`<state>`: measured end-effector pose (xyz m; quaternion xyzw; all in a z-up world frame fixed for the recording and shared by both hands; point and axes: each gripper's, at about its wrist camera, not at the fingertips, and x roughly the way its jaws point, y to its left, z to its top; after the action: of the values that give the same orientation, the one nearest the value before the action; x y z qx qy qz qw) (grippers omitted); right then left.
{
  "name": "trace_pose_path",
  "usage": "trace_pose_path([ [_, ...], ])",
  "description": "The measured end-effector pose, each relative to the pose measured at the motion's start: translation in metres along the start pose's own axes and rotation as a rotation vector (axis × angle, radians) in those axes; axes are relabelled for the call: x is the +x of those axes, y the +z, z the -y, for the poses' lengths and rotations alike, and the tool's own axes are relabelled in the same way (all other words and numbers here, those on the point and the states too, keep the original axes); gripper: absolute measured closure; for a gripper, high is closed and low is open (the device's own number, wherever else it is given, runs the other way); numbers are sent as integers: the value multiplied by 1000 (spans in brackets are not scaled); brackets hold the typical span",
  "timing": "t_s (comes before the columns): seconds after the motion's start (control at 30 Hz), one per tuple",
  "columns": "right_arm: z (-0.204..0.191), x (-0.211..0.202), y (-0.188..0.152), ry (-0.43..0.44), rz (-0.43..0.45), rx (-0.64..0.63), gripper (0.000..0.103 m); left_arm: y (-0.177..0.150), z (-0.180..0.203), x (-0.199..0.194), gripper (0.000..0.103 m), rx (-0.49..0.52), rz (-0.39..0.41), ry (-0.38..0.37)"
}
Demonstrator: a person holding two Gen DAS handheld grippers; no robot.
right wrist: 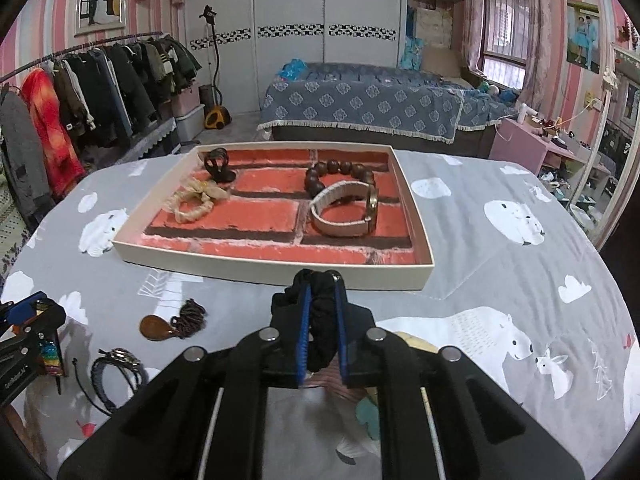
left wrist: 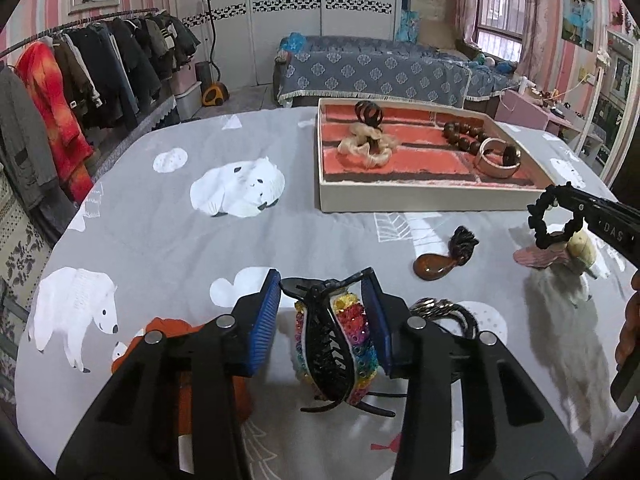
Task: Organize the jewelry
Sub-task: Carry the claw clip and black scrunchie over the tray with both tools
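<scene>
A: What does the left claw (left wrist: 324, 300) have between its blue pads?

B: A black hair claw clip (left wrist: 334, 344) with a rainbow of beads along its side. The pads stand about half apart and press on the clip's two flanks, so it is gripped and sits above the grey bear-print table (left wrist: 168, 216).

A: And the right claw (right wrist: 322, 308)?

B: Nearly closed, pinching a black scrunchie (right wrist: 320, 320). In the left wrist view the scrunchie hangs as a ring from the fingertips, above a pink shell-like piece (left wrist: 536, 258) lying on the table.

A: Where is the tray?

B: The shallow white tray (right wrist: 256, 258), lined with a red brick print, lies on the table beyond both claws. Its left part holds a cream scrunchie (right wrist: 192, 202) and a dark hair clip (right wrist: 218, 168); its right part holds a bracelet of dark wooden beads (right wrist: 340, 172) with a pale-strapped watch (right wrist: 348, 216) just in front of it.

A: Anything loose on the table?

B: A brown teardrop pendant (right wrist: 158, 326) on a dark cord lies between the claws, short of the tray. A bundle of black cord bracelets (right wrist: 118, 364) lies nearer the left claw, and an orange piece (left wrist: 168, 328) shows under that claw's left finger.
</scene>
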<state>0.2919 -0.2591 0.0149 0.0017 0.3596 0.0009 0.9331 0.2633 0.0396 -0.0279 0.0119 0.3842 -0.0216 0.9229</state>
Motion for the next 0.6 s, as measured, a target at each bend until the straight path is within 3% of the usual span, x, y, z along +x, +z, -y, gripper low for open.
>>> trace_pose_path([
  [0.6,8,-5,31,16,28,12,91,57,13,2,63,-9,28,-32],
])
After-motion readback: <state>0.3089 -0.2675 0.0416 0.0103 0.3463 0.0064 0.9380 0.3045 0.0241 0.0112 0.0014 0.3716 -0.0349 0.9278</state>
